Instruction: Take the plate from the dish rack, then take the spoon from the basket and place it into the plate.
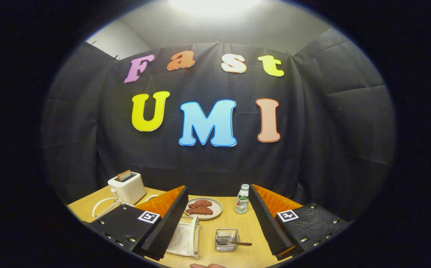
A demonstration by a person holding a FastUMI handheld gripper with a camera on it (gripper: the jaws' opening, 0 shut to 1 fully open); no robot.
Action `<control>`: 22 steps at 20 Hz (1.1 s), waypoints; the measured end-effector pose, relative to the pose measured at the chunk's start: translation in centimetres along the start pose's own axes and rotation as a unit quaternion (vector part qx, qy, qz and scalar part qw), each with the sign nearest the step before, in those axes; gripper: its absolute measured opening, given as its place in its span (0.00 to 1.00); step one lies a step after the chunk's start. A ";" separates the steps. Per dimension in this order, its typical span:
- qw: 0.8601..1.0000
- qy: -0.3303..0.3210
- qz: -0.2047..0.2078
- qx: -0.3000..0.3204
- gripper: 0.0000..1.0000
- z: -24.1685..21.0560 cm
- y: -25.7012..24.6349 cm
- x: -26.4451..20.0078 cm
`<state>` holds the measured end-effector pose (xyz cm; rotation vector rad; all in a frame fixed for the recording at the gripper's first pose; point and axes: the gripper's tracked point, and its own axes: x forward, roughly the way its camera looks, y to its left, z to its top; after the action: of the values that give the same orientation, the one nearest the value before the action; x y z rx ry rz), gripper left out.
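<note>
Your plate (185, 234) reads as a pale, flat, squarish piece standing in the dish rack (196, 238), a clear frame near the front edge of the wooden table (245, 223); part of it is hidden behind the left finger, so its exact shape is hard to judge. The spoon (234, 243) lies in the basket (226, 239), a small clear square container just right of the rack, with its bowl inside and its dark handle sticking out over the right rim. Both sit between your fingers, which are spread wide apart and touching nothing; the gripper (217, 219) hangs above the table. Beyond the rack, toward the back edge, a round light plate (215, 212) carries two reddish-brown pieces of meat (200, 207). To its right a small white bottle (242, 199) with a green label stands upright just beside the right finger. At the back left corner a white toaster (127, 187) holds a slice of bread (124, 175) in its slot, with a white cord (100, 206) looping on the table beside it. A fingertip (206, 265) shows at the front edge.
</note>
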<state>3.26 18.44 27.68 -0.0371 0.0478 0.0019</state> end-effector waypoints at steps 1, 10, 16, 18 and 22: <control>1.000 0.012 0.005 -0.002 0.99 -0.2 1.0 0.3; 0.984 0.175 0.030 -0.007 0.99 -6.0 7.8 3.5; 0.962 0.267 0.033 -0.033 0.99 -10.3 10.8 6.6; 0.956 0.290 0.019 -0.040 0.99 -11.4 11.2 7.7; 0.937 0.344 -0.014 -0.055 0.97 -13.6 11.0 8.9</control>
<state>11.49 28.94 13.23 -0.1495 0.7501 -0.0381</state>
